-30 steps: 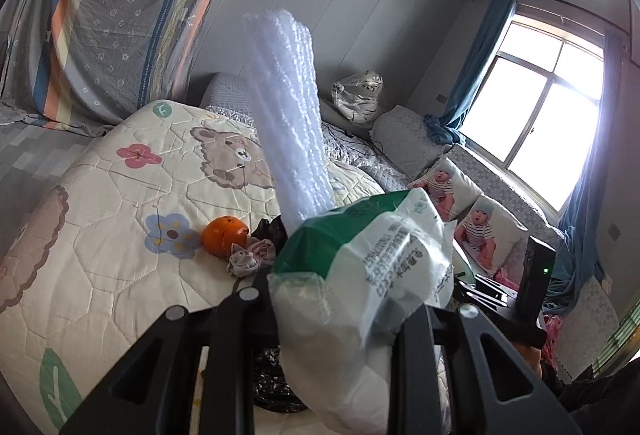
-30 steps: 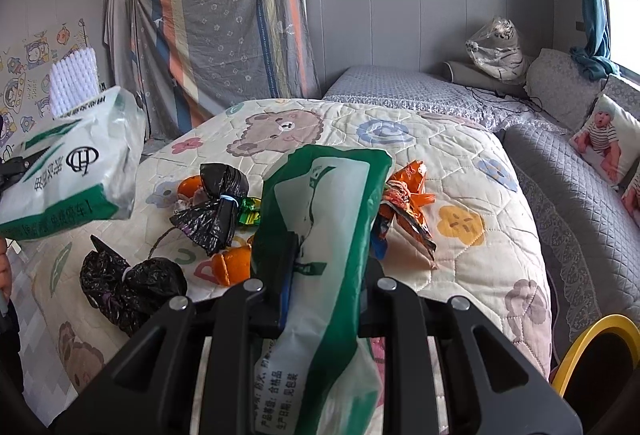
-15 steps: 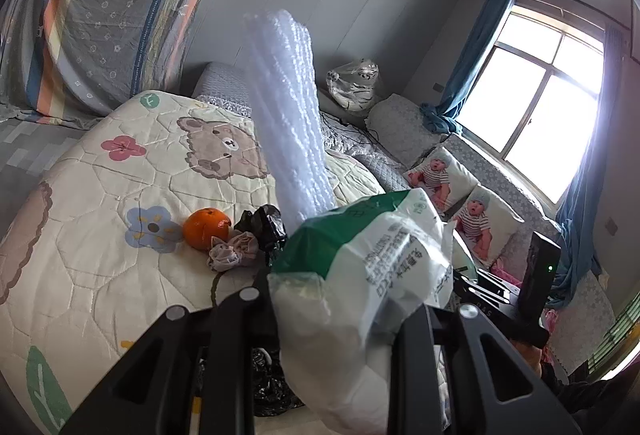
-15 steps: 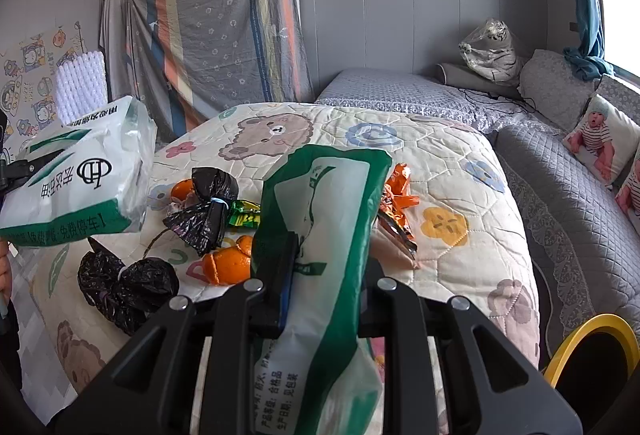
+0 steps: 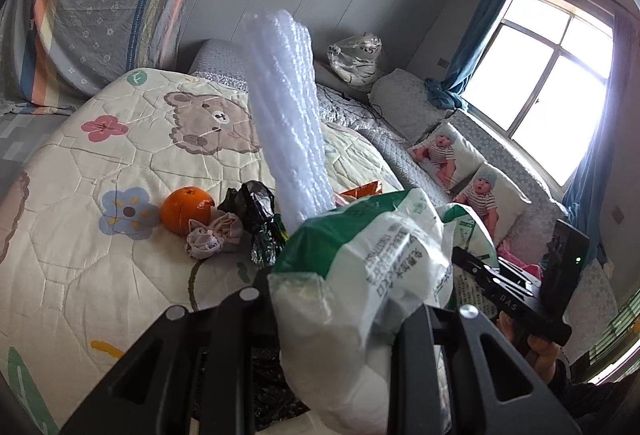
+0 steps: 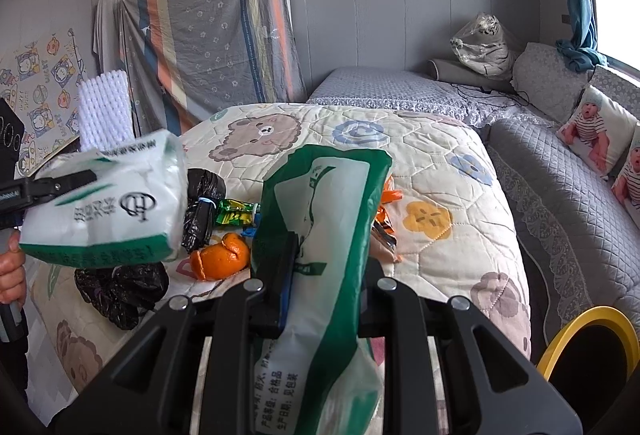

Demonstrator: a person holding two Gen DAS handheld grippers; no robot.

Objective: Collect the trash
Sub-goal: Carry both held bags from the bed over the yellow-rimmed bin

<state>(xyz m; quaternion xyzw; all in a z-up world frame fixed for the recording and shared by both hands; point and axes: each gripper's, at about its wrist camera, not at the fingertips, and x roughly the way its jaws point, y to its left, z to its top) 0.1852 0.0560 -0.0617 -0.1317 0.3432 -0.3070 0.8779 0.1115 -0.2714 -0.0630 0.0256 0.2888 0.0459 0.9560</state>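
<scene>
My left gripper (image 5: 340, 323) is shut on a white and green plastic bag (image 5: 360, 275) with a white foam roll (image 5: 288, 115) sticking up out of it. The same bag (image 6: 104, 203) and roll (image 6: 105, 109) show at the left of the right wrist view. My right gripper (image 6: 320, 275) is shut on a flat green and white plastic bag (image 6: 324, 219). Both are held above a quilted bed (image 6: 440, 163). On the quilt lie an orange (image 5: 186, 210), orange peel (image 6: 220, 261), black bags (image 6: 120, 289), a crumpled tissue (image 5: 214, 237) and snack wrappers (image 6: 236, 217).
A grey sofa (image 6: 560, 203) with baby-print cushions (image 6: 596, 127) runs along the right. A yellow-rimmed bin (image 6: 592, 363) stands at the lower right beside the bed. A striped sheet (image 6: 208, 43) hangs at the back. A window (image 5: 552, 83) is on the right.
Both grippers have moved closer to the trash on the quilt. The left bag has swung nearer the right gripper. Both grips are unchanged.
</scene>
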